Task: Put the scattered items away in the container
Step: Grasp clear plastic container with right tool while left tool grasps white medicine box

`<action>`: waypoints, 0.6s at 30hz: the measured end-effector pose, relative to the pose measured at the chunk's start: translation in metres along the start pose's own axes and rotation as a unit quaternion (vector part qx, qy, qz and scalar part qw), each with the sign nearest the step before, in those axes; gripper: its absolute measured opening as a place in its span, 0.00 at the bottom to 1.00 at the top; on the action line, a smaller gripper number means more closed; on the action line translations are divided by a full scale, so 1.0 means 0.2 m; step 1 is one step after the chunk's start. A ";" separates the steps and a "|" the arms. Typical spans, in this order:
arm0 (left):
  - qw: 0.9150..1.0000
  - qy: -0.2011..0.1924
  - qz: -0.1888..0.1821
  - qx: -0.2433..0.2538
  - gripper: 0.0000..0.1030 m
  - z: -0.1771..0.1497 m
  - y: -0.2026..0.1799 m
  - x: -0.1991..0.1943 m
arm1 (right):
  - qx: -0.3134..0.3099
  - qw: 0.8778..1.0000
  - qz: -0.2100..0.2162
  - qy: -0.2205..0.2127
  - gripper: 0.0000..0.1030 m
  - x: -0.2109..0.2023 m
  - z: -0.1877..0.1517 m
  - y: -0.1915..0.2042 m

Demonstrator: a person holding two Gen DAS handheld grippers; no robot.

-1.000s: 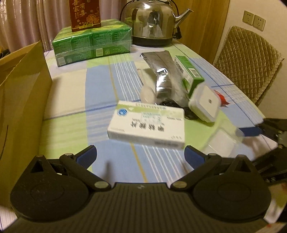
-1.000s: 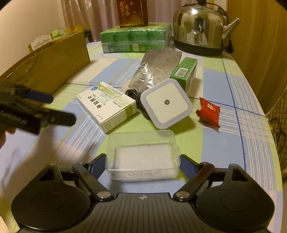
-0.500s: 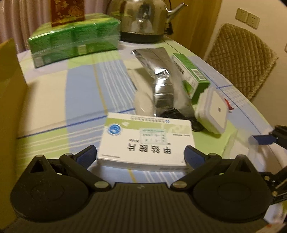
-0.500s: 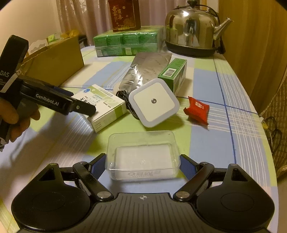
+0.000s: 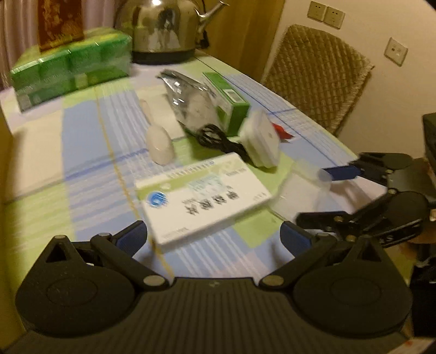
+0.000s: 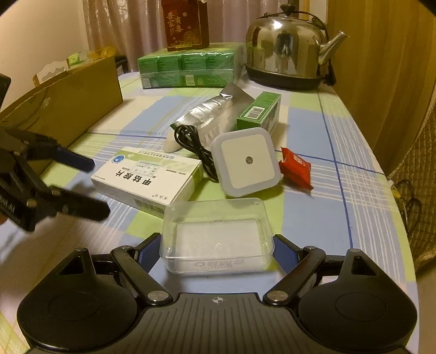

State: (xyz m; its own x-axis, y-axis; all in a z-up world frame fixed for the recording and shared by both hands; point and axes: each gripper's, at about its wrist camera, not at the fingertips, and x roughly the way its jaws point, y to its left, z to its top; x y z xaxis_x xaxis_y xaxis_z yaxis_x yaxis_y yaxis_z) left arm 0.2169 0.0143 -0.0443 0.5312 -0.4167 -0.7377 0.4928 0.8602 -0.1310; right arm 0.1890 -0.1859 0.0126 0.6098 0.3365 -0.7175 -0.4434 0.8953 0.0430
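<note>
A white medicine box lies on the checked tablecloth, its near end between the fingers of my open left gripper; it also shows in the right wrist view. A clear plastic container sits between the fingers of my open right gripper. Beyond lie a white square night light, a black cable, a silver foil pouch, a green box, a red packet and a white oval object. The left gripper also shows in the right wrist view.
A brown cardboard box stands at the table's left. A green multipack with a red box on top and a steel kettle stand at the back. A wicker chair is beyond the right edge.
My left gripper has moved forward and right to the medicine box, which now lies partly between its fingers. My right gripper has closed in a little on the clear container.
</note>
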 end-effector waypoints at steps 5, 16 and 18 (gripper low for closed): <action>1.000 -0.015 0.023 -0.008 0.99 0.08 0.09 0.05 | 0.000 1.000 -0.007 -0.004 0.81 -0.01 -0.01 -0.01; 0.998 0.014 -0.029 0.054 0.99 0.18 0.07 0.23 | -0.001 1.000 -0.006 -0.012 0.81 -0.03 -0.04 -0.01; 0.997 0.019 -0.035 0.059 0.99 0.18 0.07 0.25 | -0.004 1.000 -0.009 -0.009 0.81 -0.02 -0.04 0.00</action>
State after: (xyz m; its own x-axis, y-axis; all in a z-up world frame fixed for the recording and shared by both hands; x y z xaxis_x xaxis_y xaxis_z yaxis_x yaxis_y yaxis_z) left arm 0.2758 -0.0052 -0.0587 0.4676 -0.4605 -0.7545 0.6060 0.7884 -0.1057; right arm 0.1813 -0.1904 0.0096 0.6297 0.3262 -0.7050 -0.4382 0.8985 0.0243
